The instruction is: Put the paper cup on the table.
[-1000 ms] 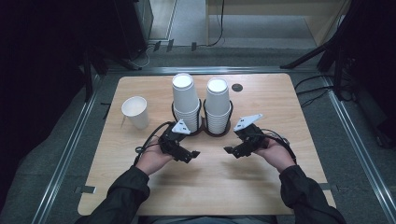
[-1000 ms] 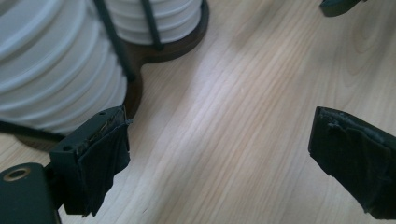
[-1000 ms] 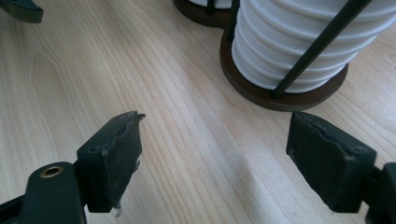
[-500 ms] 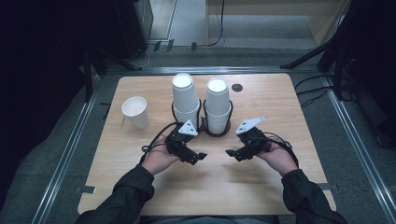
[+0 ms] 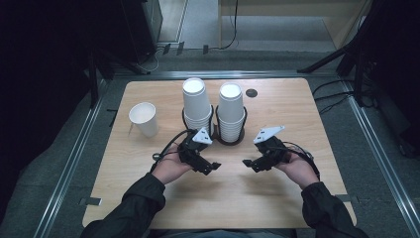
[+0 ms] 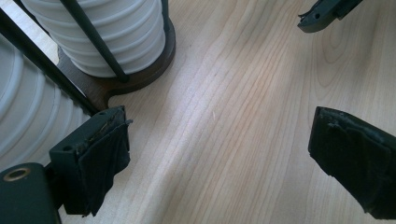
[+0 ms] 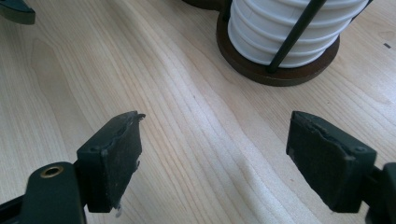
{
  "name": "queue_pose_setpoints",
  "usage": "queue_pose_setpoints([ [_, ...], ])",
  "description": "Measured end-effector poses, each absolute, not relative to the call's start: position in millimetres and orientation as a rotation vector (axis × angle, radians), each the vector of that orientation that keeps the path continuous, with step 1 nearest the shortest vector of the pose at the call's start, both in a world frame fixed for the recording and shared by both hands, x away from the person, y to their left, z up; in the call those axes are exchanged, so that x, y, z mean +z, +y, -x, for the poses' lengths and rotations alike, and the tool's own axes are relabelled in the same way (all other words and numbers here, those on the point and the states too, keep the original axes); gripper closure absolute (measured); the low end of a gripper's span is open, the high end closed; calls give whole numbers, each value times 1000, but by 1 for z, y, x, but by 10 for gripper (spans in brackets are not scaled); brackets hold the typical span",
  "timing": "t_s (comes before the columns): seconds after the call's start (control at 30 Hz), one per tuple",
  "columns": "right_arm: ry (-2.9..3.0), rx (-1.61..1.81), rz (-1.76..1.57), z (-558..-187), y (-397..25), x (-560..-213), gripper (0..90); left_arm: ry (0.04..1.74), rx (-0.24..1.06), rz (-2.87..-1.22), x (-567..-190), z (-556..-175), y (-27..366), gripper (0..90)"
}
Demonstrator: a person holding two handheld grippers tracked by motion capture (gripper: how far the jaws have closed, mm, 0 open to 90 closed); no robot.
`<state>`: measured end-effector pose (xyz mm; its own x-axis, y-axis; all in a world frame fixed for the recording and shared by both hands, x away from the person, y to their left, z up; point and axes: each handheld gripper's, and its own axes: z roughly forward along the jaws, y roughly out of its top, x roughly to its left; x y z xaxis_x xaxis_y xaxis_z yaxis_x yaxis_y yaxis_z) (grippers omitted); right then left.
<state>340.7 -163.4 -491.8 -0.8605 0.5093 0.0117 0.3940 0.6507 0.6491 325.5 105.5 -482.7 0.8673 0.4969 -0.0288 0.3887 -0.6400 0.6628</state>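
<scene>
Both claws, the left claw (image 5: 214, 166) and the right claw (image 5: 247, 163), are wide and hold nothing. They rest low over the bench (image 5: 277, 198), near the cup stacks (image 5: 197, 106). Next, I think one must reach up for a cup.

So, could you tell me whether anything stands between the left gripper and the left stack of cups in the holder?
Nothing visible does. The left gripper is open and empty over bare wood beside the left stack of cups. The holder's thin black uprights run around the stack, and the single cup stands well off to the left.
</scene>
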Motion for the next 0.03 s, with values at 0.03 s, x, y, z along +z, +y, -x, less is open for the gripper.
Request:
queue_pose_setpoints([
  [0.03,2694,1001,-742,-341,-164,-492,184,639,197,-2341,-483,-326,106,56],
])
